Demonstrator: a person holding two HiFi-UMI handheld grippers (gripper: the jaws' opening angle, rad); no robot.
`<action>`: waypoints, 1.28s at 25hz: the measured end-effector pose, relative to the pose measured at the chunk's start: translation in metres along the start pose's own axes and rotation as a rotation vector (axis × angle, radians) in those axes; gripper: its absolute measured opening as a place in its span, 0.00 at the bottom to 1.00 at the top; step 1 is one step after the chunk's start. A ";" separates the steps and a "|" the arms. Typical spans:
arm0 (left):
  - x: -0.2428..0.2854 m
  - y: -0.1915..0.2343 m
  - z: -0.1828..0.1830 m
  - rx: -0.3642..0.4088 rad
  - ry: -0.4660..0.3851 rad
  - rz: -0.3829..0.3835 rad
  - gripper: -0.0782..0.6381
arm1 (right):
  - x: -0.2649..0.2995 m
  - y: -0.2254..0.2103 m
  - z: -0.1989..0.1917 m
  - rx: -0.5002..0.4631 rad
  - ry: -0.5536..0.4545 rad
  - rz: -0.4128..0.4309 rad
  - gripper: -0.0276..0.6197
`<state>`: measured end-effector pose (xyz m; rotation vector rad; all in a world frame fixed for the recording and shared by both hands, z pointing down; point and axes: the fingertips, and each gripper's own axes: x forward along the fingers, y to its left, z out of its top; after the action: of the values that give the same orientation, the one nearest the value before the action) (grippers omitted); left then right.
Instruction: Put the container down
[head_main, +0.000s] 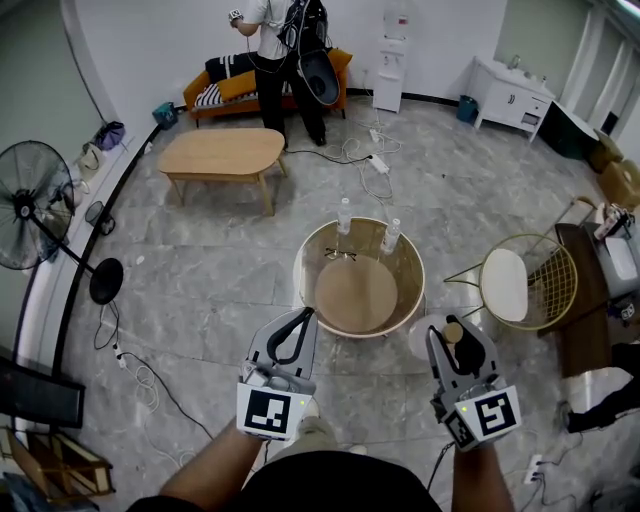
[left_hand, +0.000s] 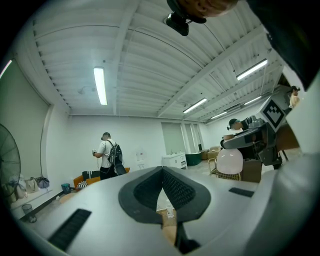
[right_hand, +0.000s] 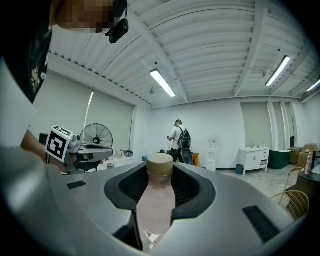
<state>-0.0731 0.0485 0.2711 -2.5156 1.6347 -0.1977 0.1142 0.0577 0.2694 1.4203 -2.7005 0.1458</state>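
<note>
both grippers are pale grey plastic shells with smooth, rounded jaws lined with black ribbed pads, and short black slots set in their flanks. the left gripper (head_main: 303, 318) carries a white left marker cube (head_main: 268, 410) printed with a black square pattern; the right gripper (head_main: 449, 335) bears a matching right marker cube (head_main: 490, 412) with a small green light (head_main: 463, 408) beside it. the person wears a black top (head_main: 320, 488) and a small black head camera (right_hand: 118, 29)
</note>
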 end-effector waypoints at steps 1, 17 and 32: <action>0.002 0.003 -0.001 0.000 -0.002 0.003 0.12 | 0.002 -0.001 -0.003 -0.006 0.010 0.000 0.27; 0.040 0.062 -0.002 0.006 -0.023 -0.015 0.12 | 0.069 -0.006 0.004 -0.033 0.006 -0.034 0.27; 0.068 0.128 -0.018 -0.020 -0.043 -0.071 0.12 | 0.126 0.002 0.016 -0.020 -0.007 -0.124 0.27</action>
<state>-0.1637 -0.0659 0.2675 -2.5765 1.5403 -0.1334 0.0409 -0.0465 0.2685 1.5796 -2.6019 0.1049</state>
